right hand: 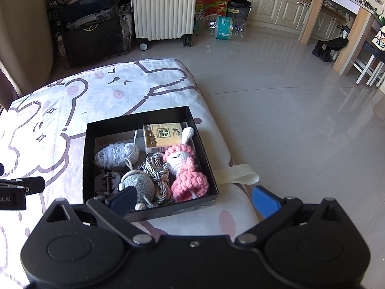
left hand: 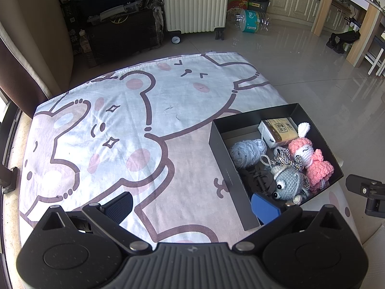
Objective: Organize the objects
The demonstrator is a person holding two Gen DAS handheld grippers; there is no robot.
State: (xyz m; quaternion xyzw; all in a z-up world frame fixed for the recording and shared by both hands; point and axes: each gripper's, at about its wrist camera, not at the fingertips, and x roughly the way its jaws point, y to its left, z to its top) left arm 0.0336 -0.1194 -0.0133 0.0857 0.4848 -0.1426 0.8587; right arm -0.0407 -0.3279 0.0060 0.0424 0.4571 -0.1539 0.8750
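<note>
A black open box [left hand: 217,144] [right hand: 87,159] sits on the right side of a cartoon-print cloth. It holds a pink crochet doll [left hand: 310,159] [right hand: 185,171], a grey crochet mouse [left hand: 287,180] [right hand: 139,185], a pale yarn ball [left hand: 247,153] [right hand: 115,155], a yellow tissue pack [left hand: 280,130] [right hand: 163,136], a twisted cord [right hand: 156,168] and a dark hair clip [right hand: 105,181]. My left gripper [left hand: 192,207] is open and empty, above the cloth at the box's near left. My right gripper [right hand: 192,202] is open and empty, above the box's near edge.
The cloth [left hand: 120,125] covers a low table with a tiled floor [right hand: 288,120] to the right. A cream strap [right hand: 238,174] hangs off the table's right edge. A white radiator [right hand: 164,7], a water jug [right hand: 226,27] and dark boxes [left hand: 120,33] stand beyond.
</note>
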